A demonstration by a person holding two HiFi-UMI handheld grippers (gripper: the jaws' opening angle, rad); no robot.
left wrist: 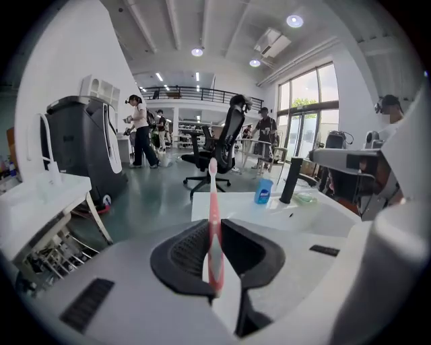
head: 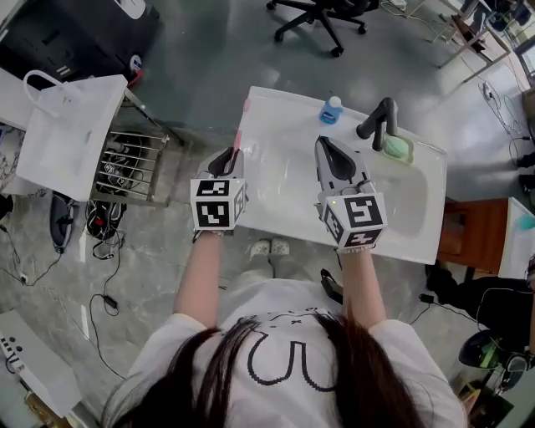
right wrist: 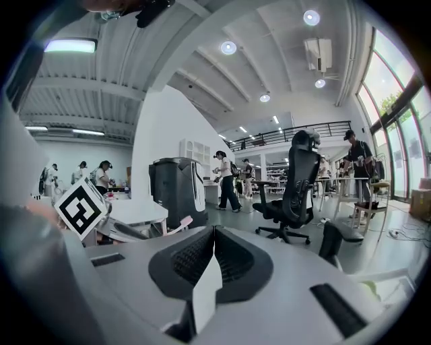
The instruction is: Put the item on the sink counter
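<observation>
Left gripper view shows the left claw clamping a toothbrush upright.

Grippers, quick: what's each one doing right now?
Left gripper: closed on the pink toothbrush.
Right gripper: closed, empty.

A glossy grey-green floor spreads under a black wheeled office chair, bounded by a plain white wall, with round recessed ceiling lights, a black-railed upper gallery and tall daylit glass windows.
</observation>
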